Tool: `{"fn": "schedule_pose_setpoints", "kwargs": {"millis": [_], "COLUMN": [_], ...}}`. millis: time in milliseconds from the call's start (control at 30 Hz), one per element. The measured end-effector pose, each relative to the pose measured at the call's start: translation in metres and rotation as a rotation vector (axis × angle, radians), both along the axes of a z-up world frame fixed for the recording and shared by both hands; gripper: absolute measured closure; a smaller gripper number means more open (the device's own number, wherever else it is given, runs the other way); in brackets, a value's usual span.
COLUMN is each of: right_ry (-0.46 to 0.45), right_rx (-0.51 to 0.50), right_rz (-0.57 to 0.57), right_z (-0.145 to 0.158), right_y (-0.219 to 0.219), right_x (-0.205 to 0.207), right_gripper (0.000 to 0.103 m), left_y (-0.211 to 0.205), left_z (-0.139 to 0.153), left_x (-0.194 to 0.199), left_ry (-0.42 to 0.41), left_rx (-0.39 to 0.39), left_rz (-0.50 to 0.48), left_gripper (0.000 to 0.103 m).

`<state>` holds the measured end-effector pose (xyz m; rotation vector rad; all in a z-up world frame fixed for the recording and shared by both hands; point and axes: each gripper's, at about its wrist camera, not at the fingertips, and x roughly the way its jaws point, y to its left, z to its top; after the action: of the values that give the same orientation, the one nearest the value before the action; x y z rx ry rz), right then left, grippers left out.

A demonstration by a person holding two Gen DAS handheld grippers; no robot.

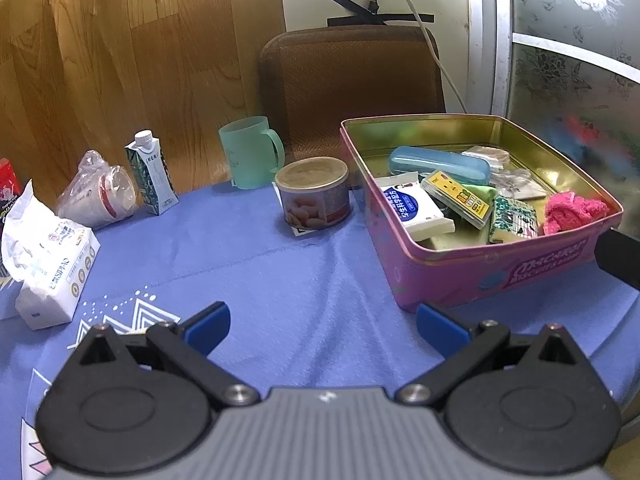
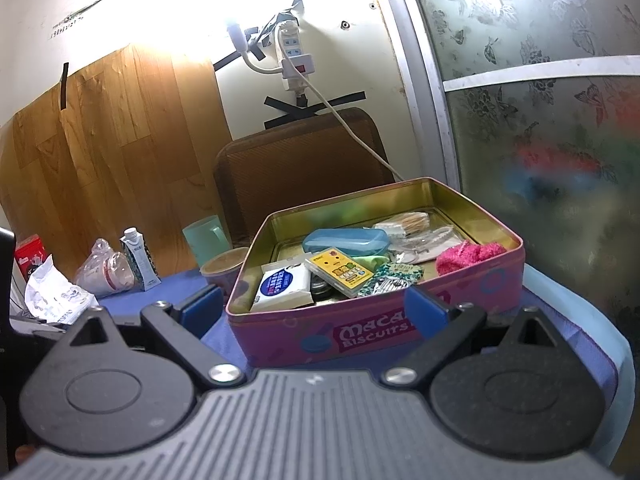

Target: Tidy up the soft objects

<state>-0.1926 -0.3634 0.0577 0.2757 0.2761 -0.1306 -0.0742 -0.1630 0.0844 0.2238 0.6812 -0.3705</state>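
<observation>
Left gripper (image 1: 322, 328) spread wide over bare blue tablecloth (image 1: 280, 264), blue fingertips (image 1: 208, 326) well apart, nothing between them. Right gripper (image 2: 314, 308) likewise wide open and empty, facing the near wall of the pink biscuit tin (image 2: 360, 332), one fingertip (image 2: 424, 308) overlapping that wall in view; contact cannot be told. Tin (image 1: 480, 276) lidless toward the table's right edge, near the frosted glass door (image 1: 580, 60). Inside the tin: a pink fuzzy cloth (image 1: 572, 210) bunched in the near right corner against the wall, a white wet-wipe pack (image 1: 412, 208) at the near left, a yellow card pack (image 1: 456, 196) leaning across the middle over something green (image 1: 482, 192), a blue oblong case (image 1: 440, 164) behind it, a green patterned pouch (image 1: 514, 218) beside the pink cloth, and small clear packets (image 1: 516, 184) toward the back. Just left of the tin, a round can (image 1: 314, 192) with a nut picture, upright. Behind the can, at the table's far edge, a mint green mug (image 1: 250, 152). Further left along that edge, a small carton (image 1: 152, 176) with a white cap, upright, then a cup wrapped in a clear bag (image 1: 98, 194) lying on its side. At the left edge, an opened tissue pack (image 1: 48, 264), its wrapper torn and crumpled up. Beyond the table, a brown chair back (image 1: 352, 80) and a power strip (image 2: 294, 56) taped to the wall.
</observation>
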Motion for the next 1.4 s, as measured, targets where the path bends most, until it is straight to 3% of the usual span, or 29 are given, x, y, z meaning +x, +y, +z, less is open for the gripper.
{"fn": "schedule_pose_setpoints", "kwargs": {"millis": [567,1400], "right_ry": [0.004,0.004], "right_rx": [-0.004,-0.003], "right_rz": [0.007,0.005], "right_z": [-0.001,-0.001], "right_y": [0.001,0.001], "right_x": [0.002,0.001], "right_gripper": [0.004,0.004], "left_y": [0.0,-0.001], "left_z": [0.01,0.007], "left_x": [-0.015,-0.013], "left_ry": [-0.162,-0.074], "left_rx": [0.035,0.007], "left_rz": [0.03,-0.009], "left_gripper": [0.0,0.0]}}
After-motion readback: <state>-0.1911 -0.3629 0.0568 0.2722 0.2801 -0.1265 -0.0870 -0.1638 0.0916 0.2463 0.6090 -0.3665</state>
